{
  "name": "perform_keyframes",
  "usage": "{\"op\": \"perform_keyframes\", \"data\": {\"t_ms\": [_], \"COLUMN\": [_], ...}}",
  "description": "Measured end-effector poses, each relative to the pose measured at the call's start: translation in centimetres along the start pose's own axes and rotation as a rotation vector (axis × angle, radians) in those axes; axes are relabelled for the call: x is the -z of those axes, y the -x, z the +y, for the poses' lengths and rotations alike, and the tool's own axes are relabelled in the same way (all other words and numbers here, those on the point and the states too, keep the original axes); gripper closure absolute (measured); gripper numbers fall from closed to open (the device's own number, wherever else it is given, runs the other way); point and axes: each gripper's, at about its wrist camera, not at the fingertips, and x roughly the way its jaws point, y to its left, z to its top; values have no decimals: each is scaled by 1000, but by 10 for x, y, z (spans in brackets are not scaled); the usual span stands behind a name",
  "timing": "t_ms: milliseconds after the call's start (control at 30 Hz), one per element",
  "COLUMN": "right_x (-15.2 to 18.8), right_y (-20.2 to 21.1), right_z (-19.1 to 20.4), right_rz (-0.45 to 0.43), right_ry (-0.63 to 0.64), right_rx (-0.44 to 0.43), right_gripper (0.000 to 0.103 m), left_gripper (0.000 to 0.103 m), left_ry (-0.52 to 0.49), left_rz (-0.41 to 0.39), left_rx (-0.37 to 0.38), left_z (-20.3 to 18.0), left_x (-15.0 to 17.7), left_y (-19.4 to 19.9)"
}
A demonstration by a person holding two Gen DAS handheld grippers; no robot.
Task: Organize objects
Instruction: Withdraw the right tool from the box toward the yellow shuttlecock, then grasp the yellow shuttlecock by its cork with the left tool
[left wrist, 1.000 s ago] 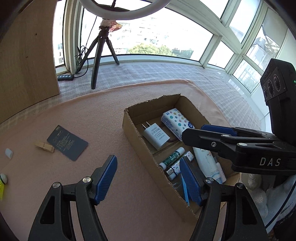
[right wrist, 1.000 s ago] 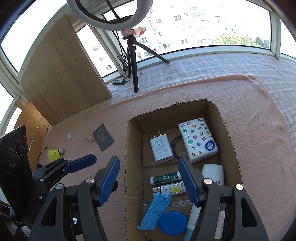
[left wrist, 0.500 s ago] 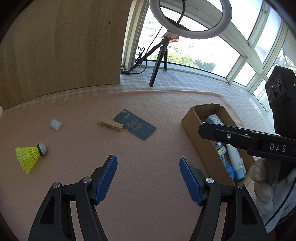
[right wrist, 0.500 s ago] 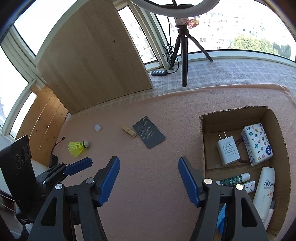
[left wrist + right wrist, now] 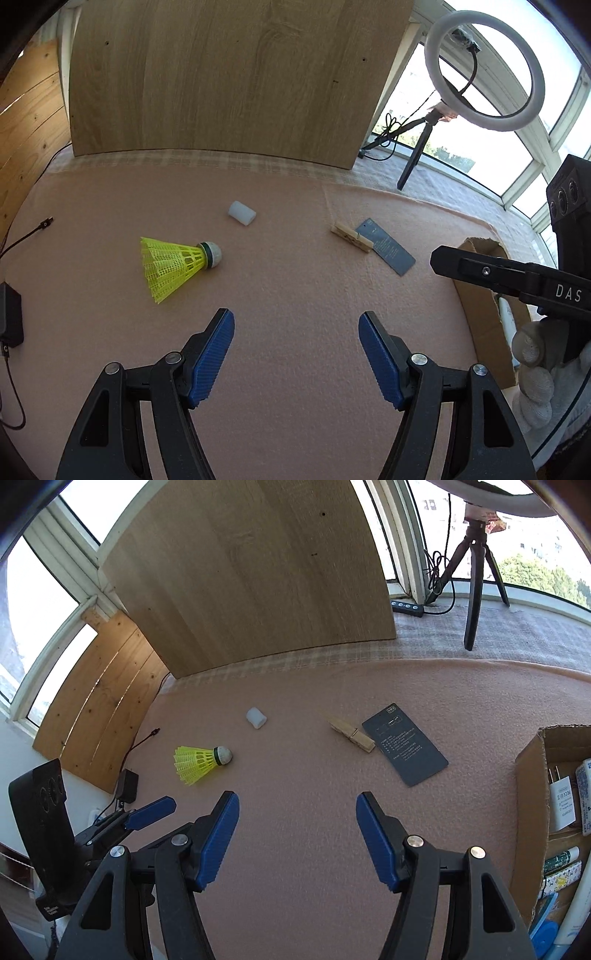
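Observation:
On the pink felt mat lie a yellow shuttlecock (image 5: 177,267) (image 5: 201,762), a small white cylinder (image 5: 242,213) (image 5: 256,717), a wooden clothespin (image 5: 351,239) (image 5: 351,734) and a dark card (image 5: 386,246) (image 5: 404,743). My left gripper (image 5: 295,341) hovers open over bare mat, the shuttlecock ahead to its left. My right gripper (image 5: 297,825) is open too, above the mat short of the clothespin. The cardboard box (image 5: 528,794) (image 5: 480,306) with a white charger (image 5: 561,805) and tubes sits at the right edge.
A wooden board (image 5: 251,576) leans upright behind the mat. A ring light on a tripod (image 5: 484,70) (image 5: 476,572) stands by the windows with a power strip (image 5: 408,608). A black adapter and cable (image 5: 9,321) lie at the mat's left edge. A gloved hand (image 5: 535,369) holds the right gripper.
Both grippers have swept left, away from the box and over the open mat. The shuttlecock, cylinder, clothespin and card have come towards the middle of both views. Jaws unchanged.

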Motion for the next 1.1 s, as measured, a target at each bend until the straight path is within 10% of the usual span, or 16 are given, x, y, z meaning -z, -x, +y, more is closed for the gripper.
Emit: {"op": "perform_keyframes", "data": {"t_ms": [800, 1100], "right_x": [-43, -37], "right_y": [-155, -190], "right_z": [67, 74], "right_rz": [197, 257], "right_ry": [-53, -80], "right_rx": [-124, -147], "right_gripper": [42, 60], "left_gripper": [51, 66], "left_ry": [41, 32], "left_rz": [44, 72], "left_rx": [-28, 20], "left_z": [104, 104], "left_x": [-19, -28], "left_y": [-40, -60]}}
